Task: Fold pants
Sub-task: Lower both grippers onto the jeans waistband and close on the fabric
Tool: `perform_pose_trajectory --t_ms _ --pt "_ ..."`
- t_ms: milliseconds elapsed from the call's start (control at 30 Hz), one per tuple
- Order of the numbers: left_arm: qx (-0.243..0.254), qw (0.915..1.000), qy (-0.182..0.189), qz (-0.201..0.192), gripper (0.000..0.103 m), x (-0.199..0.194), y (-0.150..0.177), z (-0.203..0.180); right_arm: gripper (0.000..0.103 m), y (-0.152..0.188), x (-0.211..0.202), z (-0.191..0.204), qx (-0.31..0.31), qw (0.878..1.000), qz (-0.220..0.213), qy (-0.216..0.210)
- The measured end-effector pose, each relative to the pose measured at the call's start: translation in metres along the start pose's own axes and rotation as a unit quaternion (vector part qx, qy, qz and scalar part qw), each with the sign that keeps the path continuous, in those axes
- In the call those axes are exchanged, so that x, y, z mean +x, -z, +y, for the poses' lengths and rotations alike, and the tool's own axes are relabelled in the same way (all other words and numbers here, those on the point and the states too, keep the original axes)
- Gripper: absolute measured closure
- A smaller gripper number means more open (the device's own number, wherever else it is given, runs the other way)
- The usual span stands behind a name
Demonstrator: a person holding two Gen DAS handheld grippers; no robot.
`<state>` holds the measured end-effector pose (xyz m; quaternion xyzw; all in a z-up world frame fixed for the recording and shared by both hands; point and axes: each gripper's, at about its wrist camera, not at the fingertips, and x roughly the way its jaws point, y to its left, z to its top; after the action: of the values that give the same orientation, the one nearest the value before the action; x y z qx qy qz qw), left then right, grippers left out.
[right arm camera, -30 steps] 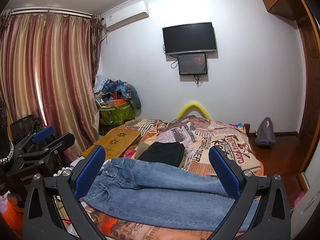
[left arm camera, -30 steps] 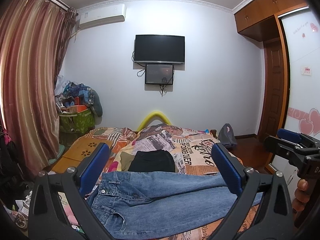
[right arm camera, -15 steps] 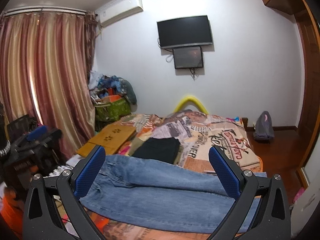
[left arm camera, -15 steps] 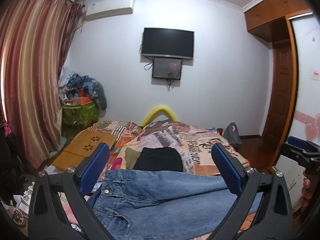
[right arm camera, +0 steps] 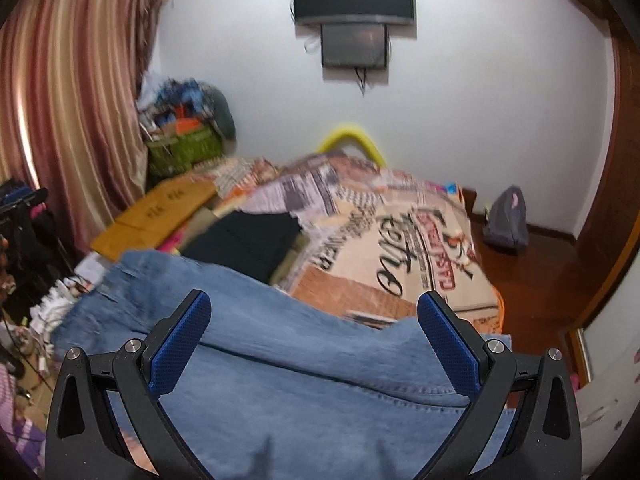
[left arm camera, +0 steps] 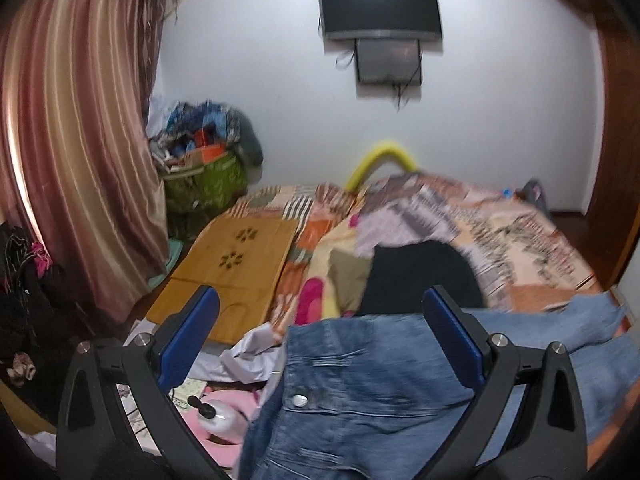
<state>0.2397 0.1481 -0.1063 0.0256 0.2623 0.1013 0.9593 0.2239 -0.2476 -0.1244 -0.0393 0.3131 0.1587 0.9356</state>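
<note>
Blue jeans (left arm camera: 380, 392) lie flat across the near end of the bed, waistband and button to the left, legs running right. My left gripper (left arm camera: 318, 332) is open and empty, hovering over the waistband end. In the right wrist view the jeans (right arm camera: 304, 392) fill the lower frame. My right gripper (right arm camera: 314, 334) is open and empty above the leg part near the hem end. Both views are blurred by motion.
A folded black garment (left arm camera: 420, 276) lies on the patterned bedspread (right arm camera: 400, 236) behind the jeans. A wooden lap table (left arm camera: 232, 268) rests at the bed's left. A cluttered green basket (left arm camera: 204, 184), curtains (left arm camera: 72, 152) and floor clutter stand left. A grey bag (right arm camera: 506, 220) sits on the floor right.
Both grippers have dropped and tilted down toward the jeans. The left has swung over the waistband, the right over the legs. Both stay open.
</note>
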Motion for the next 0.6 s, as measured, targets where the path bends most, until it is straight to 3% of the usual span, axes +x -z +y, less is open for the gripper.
perform_pose_trajectory --t_ms 200,267,467,600 --pt "-0.008 0.9957 -0.021 0.09 0.002 0.103 0.023 0.022 0.001 0.006 0.068 -0.025 0.005 0.998 0.066 -0.021" --pt "-0.015 0.9924 -0.022 0.12 0.008 0.132 0.031 0.026 0.002 0.008 0.094 -0.03 0.005 0.996 0.089 -0.02" --pt "-0.047 0.9734 -0.007 0.224 0.022 0.21 0.059 0.039 0.002 0.012 0.156 -0.037 0.006 0.989 0.143 -0.048" --pt "-0.057 0.9583 0.02 0.279 0.028 0.246 0.075 0.038 0.01 0.012 0.192 -0.033 -0.014 0.98 0.182 -0.077"
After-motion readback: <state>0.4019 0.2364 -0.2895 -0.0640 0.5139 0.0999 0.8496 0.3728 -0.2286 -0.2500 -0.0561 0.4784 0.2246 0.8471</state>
